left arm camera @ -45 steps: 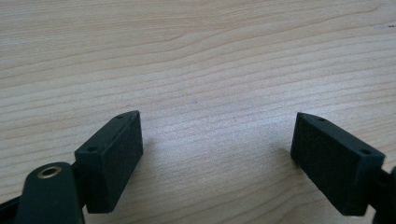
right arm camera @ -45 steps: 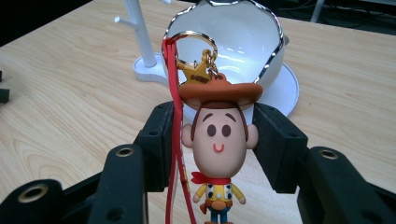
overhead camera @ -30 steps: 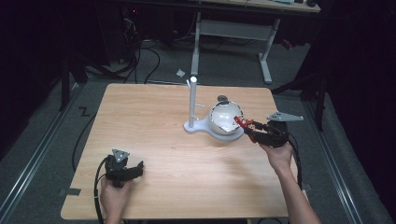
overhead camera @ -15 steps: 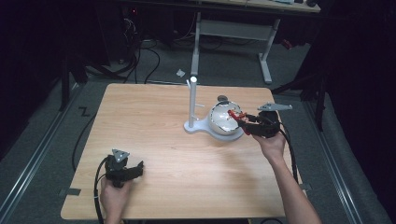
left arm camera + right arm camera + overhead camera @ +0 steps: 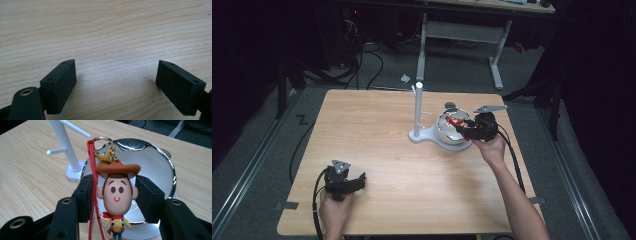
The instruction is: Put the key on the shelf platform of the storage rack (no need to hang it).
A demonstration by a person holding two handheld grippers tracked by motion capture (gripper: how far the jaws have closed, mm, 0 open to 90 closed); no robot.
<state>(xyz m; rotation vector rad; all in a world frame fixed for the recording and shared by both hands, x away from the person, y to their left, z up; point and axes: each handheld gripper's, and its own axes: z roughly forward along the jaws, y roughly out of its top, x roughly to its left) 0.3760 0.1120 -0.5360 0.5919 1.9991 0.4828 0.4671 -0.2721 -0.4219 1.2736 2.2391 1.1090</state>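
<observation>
there, at the left of the high view, the left gripper (image 5: 343,180) sat low on the wooden table (image 5: 377,135) near its front edge, held in the person's left hand (image 5: 332,207). in the left gripper view its two black jaws stood wide apart over bare wood grain, nothing between them.

moving across to the middle, a white stand (image 5: 417,112) rose upright from its round base, with short pegs sticking out from the post (image 5: 62,142). just to its right sat a shiny metal bowl (image 5: 449,131), touching or very nearly touching the stand's base.

and on the right, the right gripper (image 5: 468,129) hung over the bowl, carried by the right hand (image 5: 492,150). in the right gripper view its jaws were clamped on the head of a cowboy figure keychain (image 5: 117,195), pads pressed against both sides of the face. the figure's red strap (image 5: 94,195) and gold ring (image 5: 101,138) stood above the brown hat, and the bowl (image 5: 160,165) lay right behind it.
</observation>
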